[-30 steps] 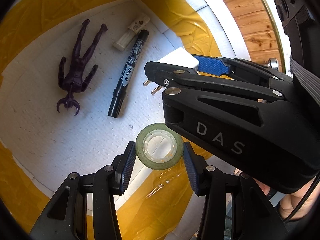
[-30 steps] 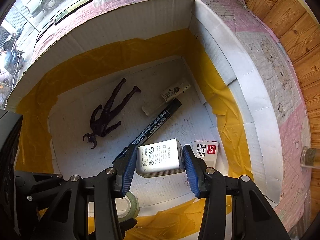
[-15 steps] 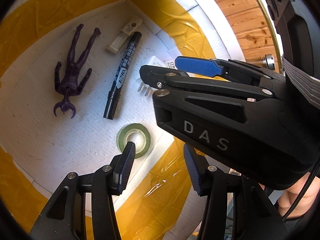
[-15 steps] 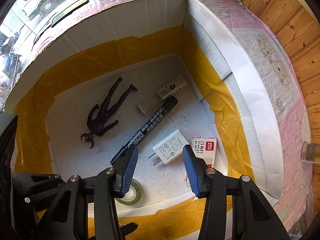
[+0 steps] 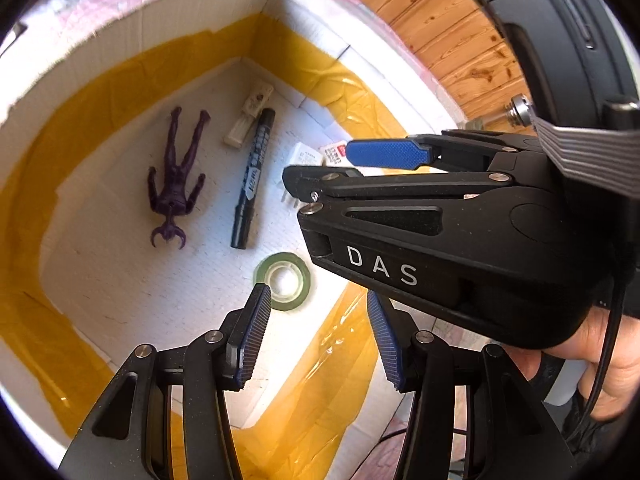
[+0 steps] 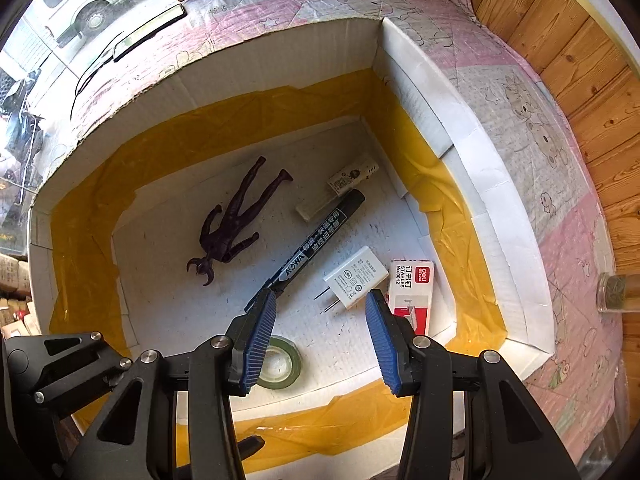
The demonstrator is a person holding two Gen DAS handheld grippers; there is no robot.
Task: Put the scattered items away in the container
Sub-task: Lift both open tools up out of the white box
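With both my left gripper (image 5: 316,336) and right gripper (image 6: 318,338) spread and empty above the box (image 6: 516,248), everything lies below; nothing loose shows outside.

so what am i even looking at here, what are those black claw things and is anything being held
The black claws are hand-held grippers, two fingers with blue pads; a person carries one in each hand. Each picture comes from a camera mounted on one gripper, looking along its fingers.

One view looks past the left gripper and also shows the right gripper from the side. The other looks past the right gripper.

Both look down into a white cardboard box with yellow tape inside. On its floor lie a purple toy figure, a black marker, a white charger plug, a box of staples, a green tape roll and a small white stick-shaped item.

Both grippers are open and hold nothing.
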